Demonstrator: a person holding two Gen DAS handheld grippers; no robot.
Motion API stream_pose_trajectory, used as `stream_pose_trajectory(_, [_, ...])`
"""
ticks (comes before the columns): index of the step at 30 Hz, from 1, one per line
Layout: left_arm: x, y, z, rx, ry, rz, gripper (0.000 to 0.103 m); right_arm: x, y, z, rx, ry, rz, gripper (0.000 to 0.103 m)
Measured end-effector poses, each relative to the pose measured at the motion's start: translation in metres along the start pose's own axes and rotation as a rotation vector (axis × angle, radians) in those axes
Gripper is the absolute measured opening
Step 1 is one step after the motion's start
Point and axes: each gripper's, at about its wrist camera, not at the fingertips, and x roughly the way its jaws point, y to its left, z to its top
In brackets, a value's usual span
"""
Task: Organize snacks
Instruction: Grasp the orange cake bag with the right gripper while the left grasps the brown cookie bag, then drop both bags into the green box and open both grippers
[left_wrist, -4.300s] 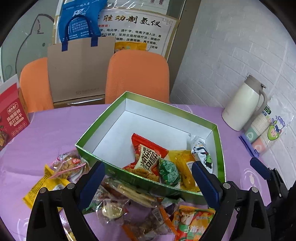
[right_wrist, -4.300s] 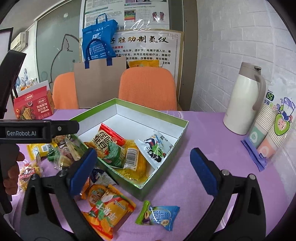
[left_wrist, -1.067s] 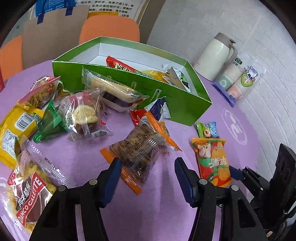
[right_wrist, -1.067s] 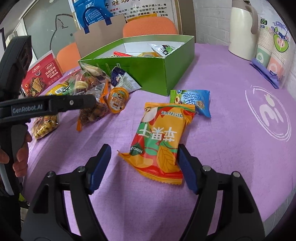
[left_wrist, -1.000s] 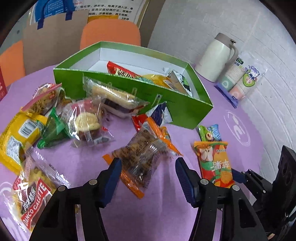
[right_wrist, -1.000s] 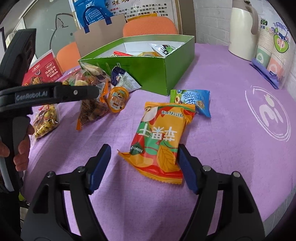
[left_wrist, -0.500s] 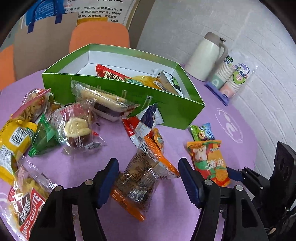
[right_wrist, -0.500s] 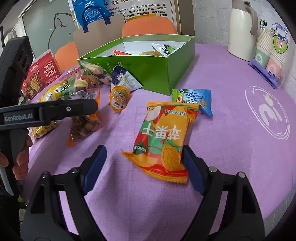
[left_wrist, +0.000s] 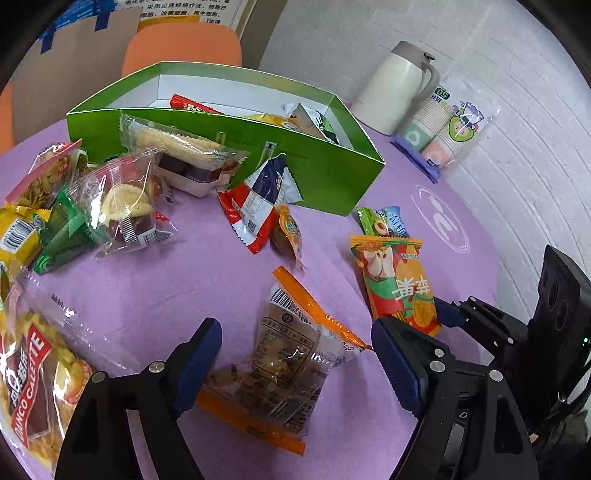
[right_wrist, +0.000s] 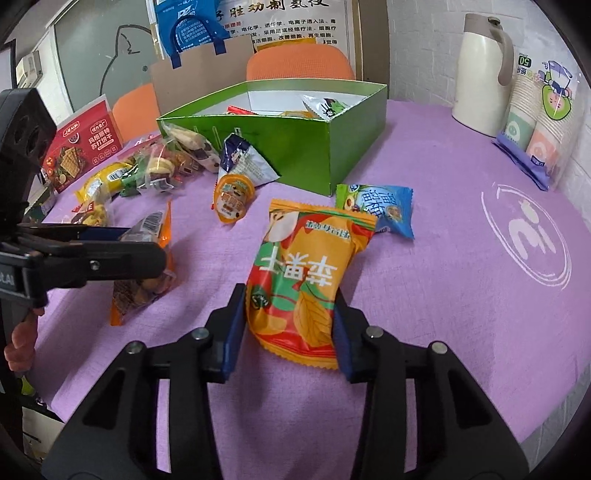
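Note:
My right gripper is shut on the near end of an orange-and-red apple snack bag, which lies on the purple table; the bag also shows in the left wrist view. My left gripper is open around a clear orange-edged snack pack lying flat; it also shows in the right wrist view. A green box holding several snacks stands beyond.
Loose snacks lie left of the box: a cookie pack, a yellow galette bag, a red-blue packet, a jelly cup and a blue-green packet. A white thermos and paper cups stand right.
My right gripper has closed onto the apple snack bag. My left gripper has moved forward, so the orange-edged pack now lies between its open fingers.

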Motion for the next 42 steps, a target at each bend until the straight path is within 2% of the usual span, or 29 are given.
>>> stream_pose_trajectory(4, [-0.019, 0.001, -0.006, -0.023, -0.029, -0.016, 0.085, 0.000, 0.000, 0.001, 0.018, 0.003, 0.012, 0.044])
stream_pose_trajectory(7, [-0.031, -0.003, -0.007, 0.010, -0.058, -0.001, 0.085, 0.001, 0.001, 0.001, 0.008, 0.003, 0.004, 0.044])
stream_pose_trajectory(12, [-0.012, -0.007, -0.011, 0.063, -0.022, 0.045, 0.083, 0.001, 0.001, 0.001, 0.007, 0.003, 0.013, 0.044])
stream_pose_trajectory(13, [-0.007, -0.007, -0.012, 0.066, -0.012, 0.062, 0.077, 0.001, 0.000, 0.002, 0.006, 0.004, 0.013, 0.044])
stream_pose_trajectory(14, [-0.003, -0.007, -0.014, 0.067, -0.002, 0.077, 0.066, 0.001, 0.000, 0.002, 0.005, 0.004, 0.011, 0.044])
stream_pose_trajectory(15, [-0.004, -0.009, -0.014, 0.082, -0.022, 0.093, 0.044, 0.001, 0.001, 0.002, 0.007, 0.003, 0.010, 0.044])
stream_pose_trajectory(16, [-0.002, -0.008, -0.014, 0.075, -0.005, 0.072, 0.040, 0.000, 0.000, 0.002, 0.016, 0.001, 0.018, 0.043])
stream_pose_trajectory(20, [-0.003, -0.006, -0.013, 0.018, -0.016, 0.079, 0.039, -0.014, 0.002, 0.005, 0.018, -0.028, 0.058, 0.042])
stream_pose_trajectory(23, [-0.008, -0.007, -0.014, -0.023, -0.022, 0.039, 0.039, -0.033, 0.006, 0.017, -0.004, -0.085, 0.078, 0.042])
stream_pose_trajectory(27, [-0.036, -0.022, -0.005, 0.015, -0.092, 0.020, 0.039, -0.047, 0.009, 0.042, -0.026, -0.158, 0.096, 0.042])
stream_pose_trajectory(32, [-0.072, -0.022, 0.032, 0.006, -0.214, 0.045, 0.039, -0.039, 0.004, 0.079, -0.036, -0.209, 0.090, 0.042])
stream_pose_trajectory(35, [-0.082, -0.012, 0.059, -0.029, -0.268, 0.076, 0.039, -0.025, -0.002, 0.101, -0.025, -0.204, 0.104, 0.042])
stream_pose_trajectory(42, [-0.070, 0.017, 0.121, -0.092, -0.292, 0.145, 0.039, 0.020, -0.005, 0.153, -0.016, -0.176, 0.130, 0.042])
